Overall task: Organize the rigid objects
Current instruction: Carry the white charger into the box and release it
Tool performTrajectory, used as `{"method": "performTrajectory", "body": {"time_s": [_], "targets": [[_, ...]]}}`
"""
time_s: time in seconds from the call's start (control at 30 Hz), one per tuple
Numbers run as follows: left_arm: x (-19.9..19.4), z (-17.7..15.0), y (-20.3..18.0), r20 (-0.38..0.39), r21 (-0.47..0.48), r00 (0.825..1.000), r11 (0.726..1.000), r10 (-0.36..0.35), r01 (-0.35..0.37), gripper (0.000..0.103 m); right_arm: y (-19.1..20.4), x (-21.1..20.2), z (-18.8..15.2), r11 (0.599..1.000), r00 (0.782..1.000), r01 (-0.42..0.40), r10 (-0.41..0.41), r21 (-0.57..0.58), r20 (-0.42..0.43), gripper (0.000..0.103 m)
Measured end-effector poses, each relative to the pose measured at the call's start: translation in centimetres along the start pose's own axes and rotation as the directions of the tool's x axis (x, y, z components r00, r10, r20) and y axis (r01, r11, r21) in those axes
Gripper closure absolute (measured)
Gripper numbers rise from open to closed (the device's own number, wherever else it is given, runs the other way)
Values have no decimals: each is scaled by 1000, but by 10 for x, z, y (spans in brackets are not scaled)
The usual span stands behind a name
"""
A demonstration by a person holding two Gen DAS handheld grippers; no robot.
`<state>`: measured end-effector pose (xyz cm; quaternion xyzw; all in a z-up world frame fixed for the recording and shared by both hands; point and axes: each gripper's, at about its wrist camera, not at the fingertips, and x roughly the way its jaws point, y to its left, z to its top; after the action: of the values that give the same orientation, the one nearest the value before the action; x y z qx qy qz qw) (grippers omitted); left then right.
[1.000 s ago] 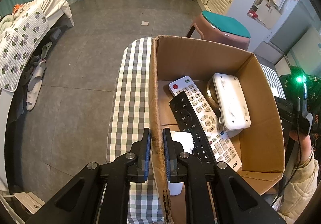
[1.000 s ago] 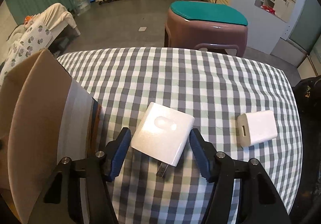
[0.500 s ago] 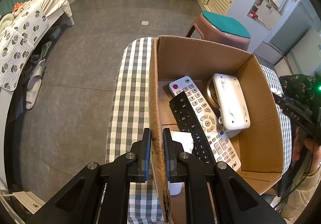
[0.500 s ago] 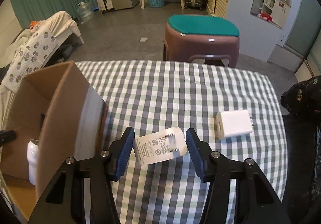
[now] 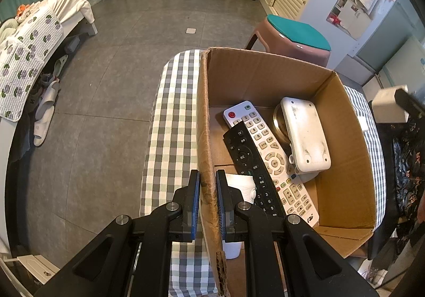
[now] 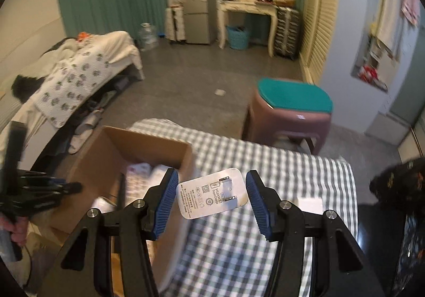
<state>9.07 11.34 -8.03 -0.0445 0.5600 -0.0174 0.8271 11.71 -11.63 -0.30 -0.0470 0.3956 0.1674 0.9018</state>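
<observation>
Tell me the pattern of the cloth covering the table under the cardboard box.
The tablecloth is a green, grey and white check, clearest in the left wrist view.

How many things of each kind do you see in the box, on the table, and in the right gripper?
Remote controls: 2, white and black, in the box
Chargers: 2, one in the right gripper, one on the table
White device: 1
Gold round thing: 1
White thing near the left gripper: 1
Total: 7
</observation>
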Motion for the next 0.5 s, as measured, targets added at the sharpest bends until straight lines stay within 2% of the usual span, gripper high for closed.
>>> {"method": "performTrajectory", "body": {"time_s": [0.2, 0.5], "targets": [[0, 2, -3, -1, 6, 1000, 1000, 5, -5, 91, 47, 18, 15, 993, 997, -73, 72, -88, -15, 50], [0, 3, -3, 1, 5, 1000, 1000, -8, 8, 91, 96, 79, 10, 978, 985, -146, 128, -152, -119, 50]]}}
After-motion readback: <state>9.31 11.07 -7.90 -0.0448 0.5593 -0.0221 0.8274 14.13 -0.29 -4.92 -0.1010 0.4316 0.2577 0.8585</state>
